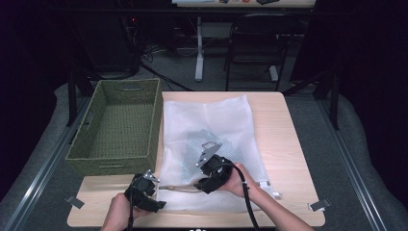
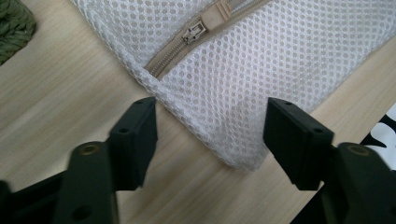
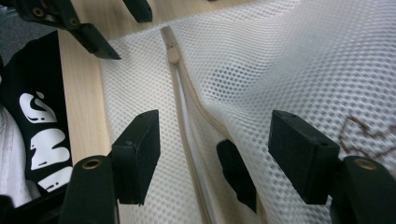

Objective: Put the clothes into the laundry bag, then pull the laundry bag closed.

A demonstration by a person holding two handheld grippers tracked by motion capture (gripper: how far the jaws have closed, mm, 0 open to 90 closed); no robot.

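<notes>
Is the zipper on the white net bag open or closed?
Partly open. The zipper gapes near the right gripper; the slider sits near the bag's corner.

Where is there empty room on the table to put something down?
Bare wood runs along the table right of the white mesh bag. The green woven basket looks empty inside. The near edge is crowded: the left gripper, the right gripper and the bag's zipper.

Black tongs (image 2: 210, 135), brass screws, grey plates, black cables.
</notes>
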